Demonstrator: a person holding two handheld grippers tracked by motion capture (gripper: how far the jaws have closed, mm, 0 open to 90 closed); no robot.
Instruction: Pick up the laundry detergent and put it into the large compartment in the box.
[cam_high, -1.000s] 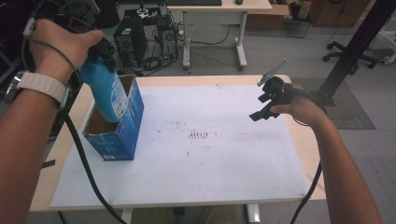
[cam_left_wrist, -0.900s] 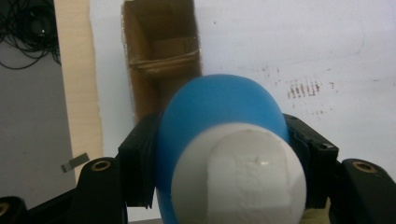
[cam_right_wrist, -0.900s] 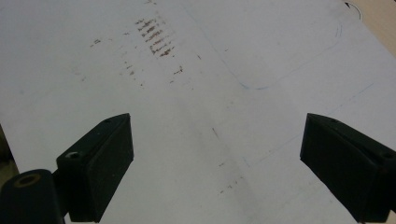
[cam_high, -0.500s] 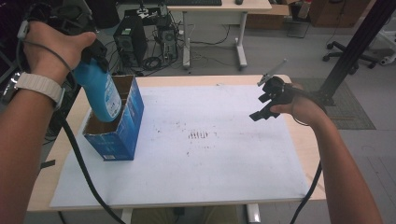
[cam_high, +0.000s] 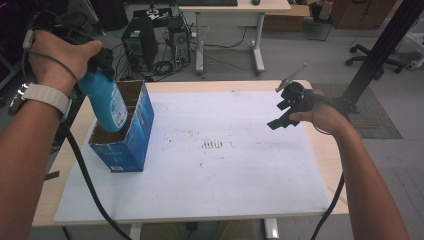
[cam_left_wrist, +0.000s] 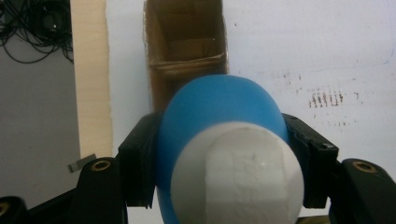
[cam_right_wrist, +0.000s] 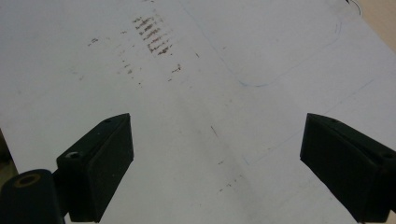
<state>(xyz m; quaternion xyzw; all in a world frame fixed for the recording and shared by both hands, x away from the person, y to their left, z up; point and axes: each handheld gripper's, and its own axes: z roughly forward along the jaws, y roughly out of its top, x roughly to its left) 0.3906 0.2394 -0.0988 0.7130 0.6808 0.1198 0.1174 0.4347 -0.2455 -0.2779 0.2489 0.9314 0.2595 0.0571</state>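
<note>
A blue bottle (cam_high: 106, 103) with a white cap (cam_left_wrist: 238, 177) hangs tilted over an open blue cardboard box (cam_high: 128, 145) at the table's left. Its lower end dips into the box's open top. My left gripper (cam_high: 98, 70) is shut on the bottle's upper body; in the left gripper view the bottle (cam_left_wrist: 223, 108) fills the gap between the black jaws of the left gripper (cam_left_wrist: 219, 161), with the box's brown inside (cam_left_wrist: 186, 51) beyond. My right gripper (cam_high: 283, 113) hovers over the right part of the white sheet (cam_high: 240, 170), open, with nothing between the jaws of the right gripper (cam_right_wrist: 215, 163).
The white sheet (cam_right_wrist: 196, 93) carries brown smudges (cam_high: 213, 145) at its middle and covers most of the wooden table (cam_high: 56, 165). Behind the table stand a computer tower (cam_high: 136, 45), floor cables and a desk (cam_high: 235, 10). A black post (cam_high: 372, 60) rises at the right.
My left hand has carried the bottle a little down and to the left, so its lower end sits deeper in the box. The right hand has kept still.
</note>
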